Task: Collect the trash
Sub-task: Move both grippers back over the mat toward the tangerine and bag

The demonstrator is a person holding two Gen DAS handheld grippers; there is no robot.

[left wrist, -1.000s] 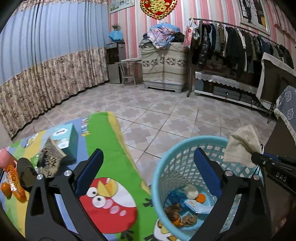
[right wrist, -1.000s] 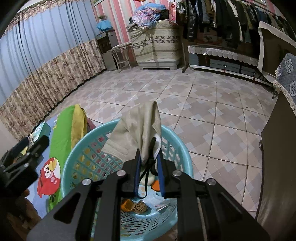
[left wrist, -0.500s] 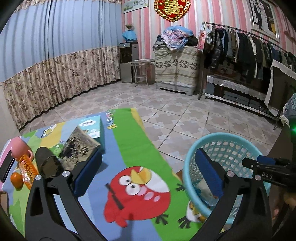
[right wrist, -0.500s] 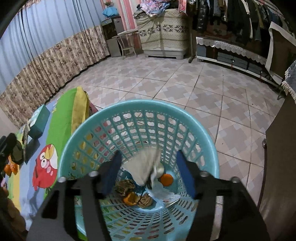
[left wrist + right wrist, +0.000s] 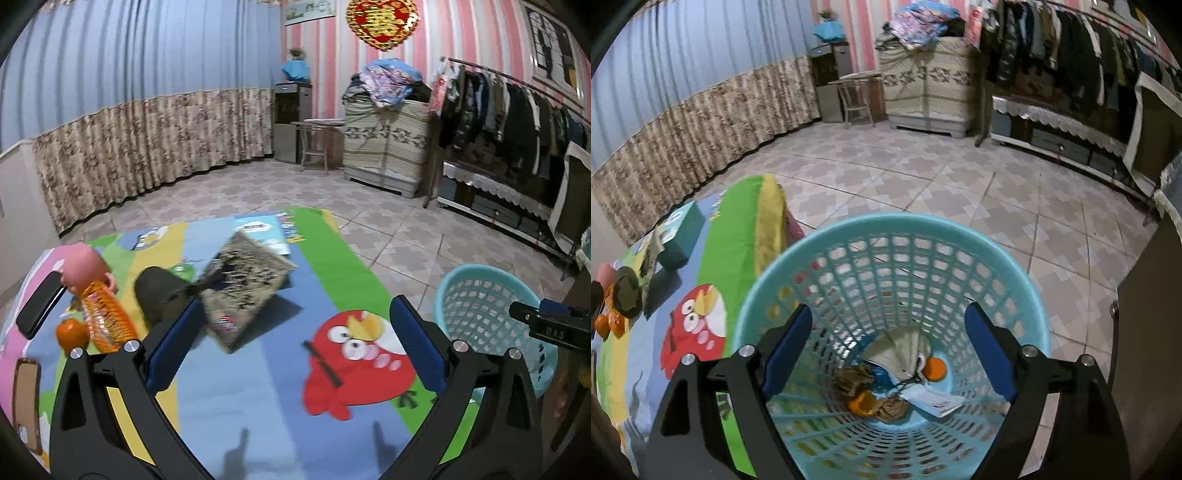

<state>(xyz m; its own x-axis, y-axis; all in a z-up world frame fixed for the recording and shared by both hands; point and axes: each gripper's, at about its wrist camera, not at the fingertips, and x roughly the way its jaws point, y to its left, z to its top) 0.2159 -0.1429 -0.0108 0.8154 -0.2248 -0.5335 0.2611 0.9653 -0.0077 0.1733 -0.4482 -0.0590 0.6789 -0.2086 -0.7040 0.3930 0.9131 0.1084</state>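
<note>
A turquoise mesh basket (image 5: 1004, 258) stands on the tiled floor beside the cartoon mat; it also shows at the right in the left wrist view as the basket (image 5: 480, 295). At its bottom lie a beige face mask (image 5: 905, 354), orange peel (image 5: 862, 402), brown crumpled scraps and a paper slip. My right gripper (image 5: 888, 350) hangs above the basket, jaws opening with nothing between them. My left gripper (image 5: 295, 343) is open and empty over the mat (image 5: 240, 387). Ahead of it lie a patterned packet (image 5: 243, 284), an orange wrapper (image 5: 105, 317), an orange fruit (image 5: 72, 332) and a dark round object (image 5: 159, 295).
A teal box (image 5: 683, 240) rests on the mat's far end. A pink object (image 5: 83, 266) and a black phone-like slab (image 5: 38, 306) sit at the mat's left. Dark furniture (image 5: 1148, 332) stands right of the basket. A clothes rack and a covered cabinet line the far wall.
The right gripper opened and the beige mask dropped from it into the basket. The left gripper swung left, away from the basket, over the mat toward the items there.
</note>
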